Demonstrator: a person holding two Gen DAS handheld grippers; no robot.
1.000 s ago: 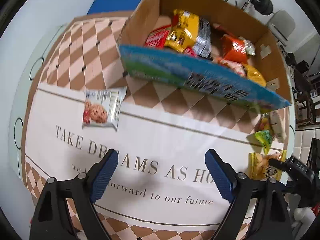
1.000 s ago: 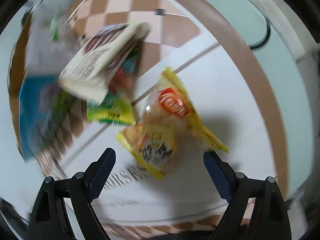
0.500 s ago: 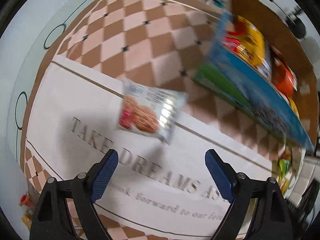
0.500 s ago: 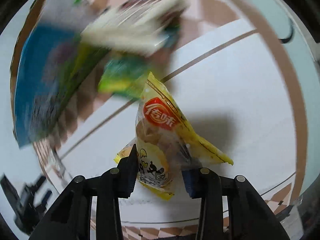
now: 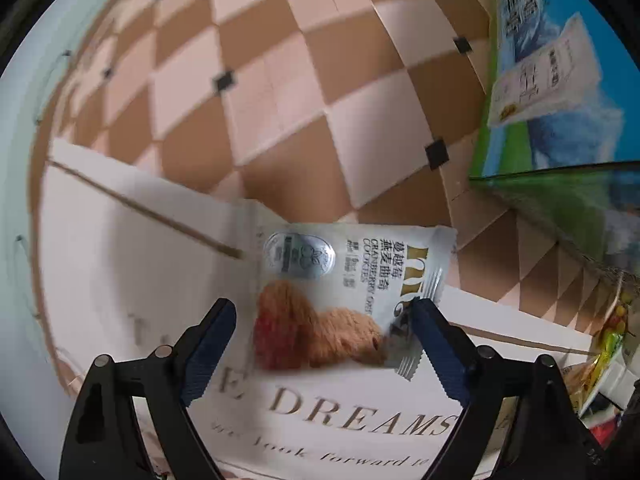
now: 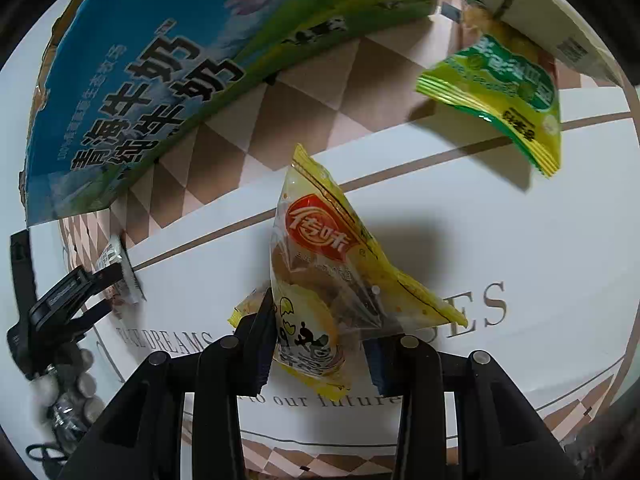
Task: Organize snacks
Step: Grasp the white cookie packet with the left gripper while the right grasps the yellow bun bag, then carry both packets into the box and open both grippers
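My right tongs [image 6: 316, 344] are clamped on the yellow snack packet [image 6: 320, 276], gripping its lower end so the rest stands up from the jaws, seemingly lifted off the table [image 6: 520, 248]. My left tongs [image 5: 322, 344] are spread wide and brought down low around the cranberry cookie packet [image 5: 340, 292], which lies flat on the white cloth [image 5: 132, 264]; one pad looks to be touching the packet's edge, the other stands apart, so nothing is gripped there yet. I judge this a double pick-up: one snack in hand, the other about to be taken. Next I would close the left tongs on the cookie packet, pinching gently since the wrapper is thin and slippery, then carry both to the cardboard box [image 6: 132, 92]. The box stands beyond both packets, the yellow one near its printed side, the cookie packet to the left of its corner. A green snack packet [image 6: 504, 92] waits right of the box. Both tongs point forward and steeply down at the table.
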